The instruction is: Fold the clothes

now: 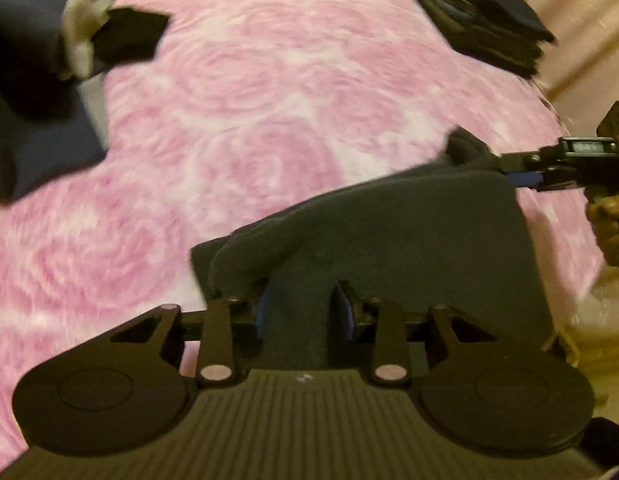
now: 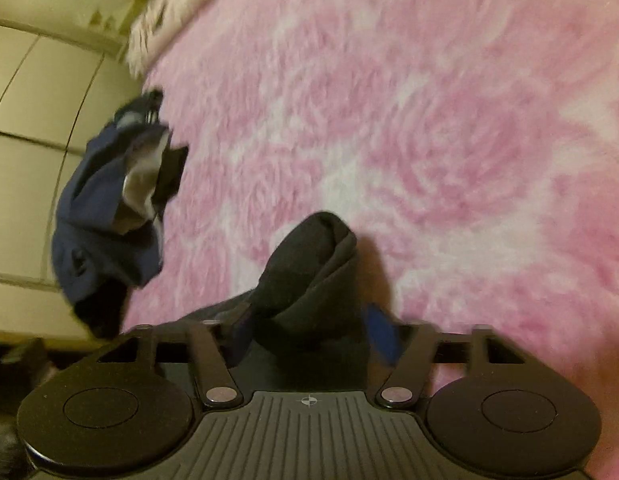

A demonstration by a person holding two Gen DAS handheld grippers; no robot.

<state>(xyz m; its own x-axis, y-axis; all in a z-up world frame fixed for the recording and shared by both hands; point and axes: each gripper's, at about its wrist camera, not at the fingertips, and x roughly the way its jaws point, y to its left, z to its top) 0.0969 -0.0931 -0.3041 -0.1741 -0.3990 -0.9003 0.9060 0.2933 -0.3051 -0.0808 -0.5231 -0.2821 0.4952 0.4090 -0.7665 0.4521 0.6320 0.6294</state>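
You hold one dark garment point(image 1: 409, 232) near you over the pink rug point(image 1: 249, 100), left gripper point(image 1: 303, 312) and right gripper point(image 2: 305, 328) each clamped on it. Far right lies a folded stack point(image 1: 477, 20); a loose pile point(image 1: 37, 92) at left looks unfolded.

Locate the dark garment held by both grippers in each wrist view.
Left wrist: dark garment lower centre, stretching right to the right gripper.
Right wrist: bunched at bottom centre, between the fingers.
Shared landmark: the navy clothes pile on the pink rug.
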